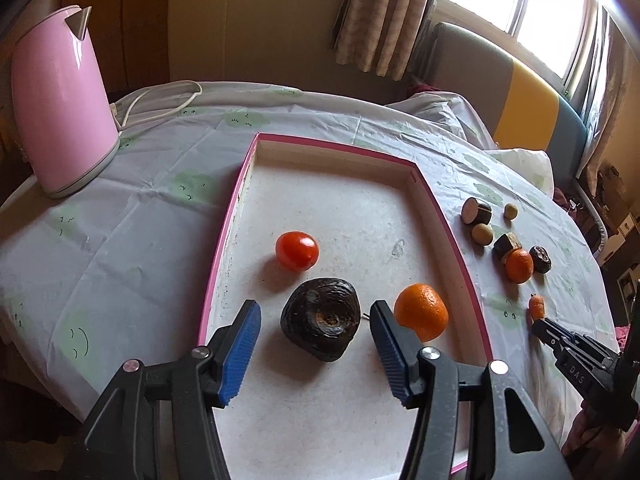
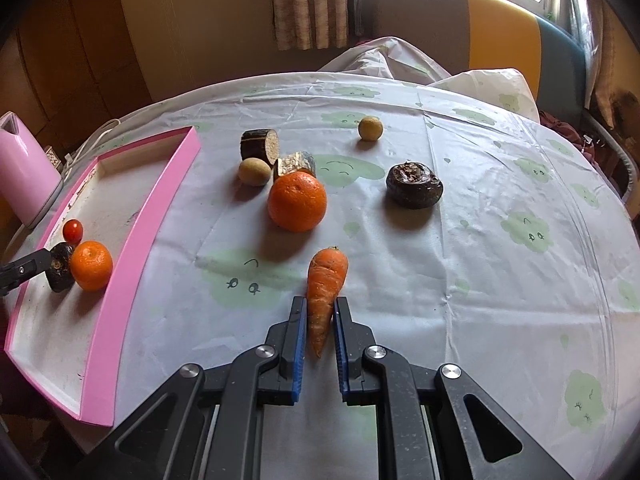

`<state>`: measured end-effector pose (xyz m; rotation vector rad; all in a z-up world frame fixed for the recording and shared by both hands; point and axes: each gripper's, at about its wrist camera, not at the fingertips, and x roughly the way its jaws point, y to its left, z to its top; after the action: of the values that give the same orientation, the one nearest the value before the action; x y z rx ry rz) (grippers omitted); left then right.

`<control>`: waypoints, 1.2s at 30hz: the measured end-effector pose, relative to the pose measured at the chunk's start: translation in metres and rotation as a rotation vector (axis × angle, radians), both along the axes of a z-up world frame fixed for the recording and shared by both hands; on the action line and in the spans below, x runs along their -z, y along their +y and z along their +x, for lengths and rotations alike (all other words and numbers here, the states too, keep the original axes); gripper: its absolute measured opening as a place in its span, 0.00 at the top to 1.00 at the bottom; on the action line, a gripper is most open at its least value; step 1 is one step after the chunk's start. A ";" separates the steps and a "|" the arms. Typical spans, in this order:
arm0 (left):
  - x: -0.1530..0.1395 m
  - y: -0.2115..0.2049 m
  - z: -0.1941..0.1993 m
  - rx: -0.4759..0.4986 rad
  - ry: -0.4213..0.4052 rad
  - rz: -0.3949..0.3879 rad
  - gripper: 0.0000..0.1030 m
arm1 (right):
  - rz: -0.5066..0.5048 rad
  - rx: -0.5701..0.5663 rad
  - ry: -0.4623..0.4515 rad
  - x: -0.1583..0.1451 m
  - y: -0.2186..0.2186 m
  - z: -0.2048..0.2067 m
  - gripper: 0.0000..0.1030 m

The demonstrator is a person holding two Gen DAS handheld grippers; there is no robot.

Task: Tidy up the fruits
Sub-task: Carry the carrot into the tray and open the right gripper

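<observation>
A pink-rimmed tray (image 1: 232,216) holds a red tomato (image 1: 297,250), a dark wrinkled fruit (image 1: 320,318) and an orange (image 1: 421,311). My left gripper (image 1: 316,328) is open, its blue pads on either side of the dark fruit without touching it. My right gripper (image 2: 320,312) is shut on a carrot (image 2: 325,288), low over the tablecloth to the right of the tray (image 2: 132,256). On the cloth beyond the carrot lie another orange (image 2: 297,201), a second dark fruit (image 2: 414,185), two cut brown pieces (image 2: 260,145) and two small yellowish fruits (image 2: 254,171).
A pink kettle (image 1: 60,100) with a white cord (image 1: 160,100) stands at the table's far left. The round table wears a white cloth with green prints (image 2: 480,280). A padded bench (image 2: 500,36) and a window lie beyond the far edge.
</observation>
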<state>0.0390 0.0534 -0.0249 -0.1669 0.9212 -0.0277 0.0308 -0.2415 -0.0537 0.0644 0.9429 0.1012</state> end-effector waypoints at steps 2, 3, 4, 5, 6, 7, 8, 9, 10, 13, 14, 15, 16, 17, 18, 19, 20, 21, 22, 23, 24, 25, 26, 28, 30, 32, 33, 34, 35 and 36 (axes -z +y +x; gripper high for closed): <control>-0.002 0.002 -0.002 -0.004 -0.011 0.008 0.44 | 0.008 -0.013 -0.004 -0.002 0.005 -0.001 0.87; -0.003 0.003 -0.003 -0.006 -0.014 0.010 0.44 | 0.017 -0.021 -0.007 -0.004 0.008 -0.002 0.87; -0.003 0.006 -0.004 -0.009 -0.016 0.007 0.44 | 0.023 -0.029 -0.012 -0.006 0.010 -0.002 0.87; -0.004 0.007 -0.005 -0.011 -0.017 0.003 0.44 | 0.031 -0.036 -0.016 -0.008 0.014 -0.001 0.87; -0.004 0.008 -0.006 -0.012 -0.019 0.001 0.44 | 0.045 -0.046 -0.018 -0.010 0.017 -0.001 0.87; -0.004 0.009 -0.006 -0.014 -0.022 0.003 0.44 | 0.061 -0.057 -0.024 -0.014 0.020 0.000 0.87; -0.004 0.010 -0.007 -0.016 -0.023 0.005 0.44 | 0.074 -0.068 -0.031 -0.017 0.024 0.001 0.87; -0.004 0.011 -0.007 -0.017 -0.022 0.005 0.44 | 0.083 -0.080 -0.038 -0.021 0.028 0.002 0.87; -0.004 0.012 -0.007 -0.018 -0.020 0.004 0.44 | 0.091 -0.096 -0.044 -0.025 0.033 0.004 0.87; -0.005 0.012 -0.008 -0.016 -0.021 0.002 0.44 | 0.110 -0.154 -0.065 -0.037 0.052 0.011 0.87; -0.005 0.012 -0.009 -0.016 -0.023 0.003 0.44 | 0.115 -0.176 -0.071 -0.041 0.059 0.014 0.87; -0.006 0.012 -0.009 -0.015 -0.026 0.003 0.44 | 0.123 -0.195 -0.076 -0.044 0.066 0.016 0.87; -0.006 0.012 -0.010 -0.013 -0.027 0.005 0.44 | 0.128 -0.215 -0.080 -0.047 0.074 0.019 0.87; -0.007 0.011 -0.010 -0.011 -0.029 0.007 0.44 | 0.131 -0.237 -0.084 -0.050 0.082 0.022 0.87; -0.007 0.011 -0.010 -0.009 -0.031 0.008 0.44 | 0.134 -0.257 -0.086 -0.052 0.089 0.025 0.87; -0.008 0.011 -0.011 -0.007 -0.033 0.009 0.44 | 0.132 -0.275 -0.087 -0.053 0.097 0.028 0.87; -0.009 0.010 -0.011 -0.004 -0.037 0.010 0.44 | 0.125 -0.291 -0.087 -0.053 0.105 0.032 0.87; -0.010 0.009 -0.012 -0.001 -0.041 0.011 0.44 | 0.116 -0.303 -0.085 -0.053 0.111 0.035 0.87; -0.011 0.009 -0.013 0.003 -0.044 0.012 0.44 | 0.109 -0.310 -0.079 -0.052 0.117 0.039 0.87; -0.012 0.008 -0.013 0.006 -0.048 0.013 0.44 | 0.103 -0.318 -0.073 -0.050 0.123 0.043 0.87; -0.013 0.008 -0.014 0.008 -0.052 0.016 0.44 | 0.098 -0.327 -0.067 -0.048 0.128 0.047 0.87; -0.013 0.007 -0.015 0.011 -0.054 0.018 0.44 | 0.090 -0.333 -0.060 -0.046 0.133 0.050 0.87; -0.013 0.006 -0.015 0.014 -0.054 0.020 0.44 | 0.083 -0.334 -0.052 -0.043 0.136 0.053 0.87; -0.013 0.006 -0.016 0.017 -0.054 0.022 0.44 | 0.076 -0.335 -0.034 -0.037 0.143 0.059 0.87; -0.012 0.005 -0.016 0.019 -0.053 0.024 0.44 | 0.078 -0.341 -0.017 -0.031 0.147 0.062 0.87; -0.012 0.006 -0.016 0.018 -0.052 0.026 0.44 | 0.084 -0.329 -0.013 -0.029 0.148 0.061 0.70; -0.012 0.006 -0.016 0.015 -0.053 0.024 0.44 | 0.094 -0.326 -0.024 -0.032 0.148 0.058 0.65; -0.012 0.006 -0.016 0.014 -0.053 0.024 0.44 | 0.095 -0.327 -0.039 -0.034 0.149 0.054 0.61; -0.012 0.006 -0.016 0.012 -0.054 0.025 0.44 | 0.095 -0.332 -0.049 -0.037 0.149 0.049 0.61; -0.013 0.006 -0.016 0.012 -0.059 0.025 0.44 | 0.094 -0.334 -0.058 -0.039 0.149 0.046 0.61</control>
<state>0.0228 0.0592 -0.0120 -0.1371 0.8632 -0.0318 0.0765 -0.0924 -0.0142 -0.0095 0.8844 0.4542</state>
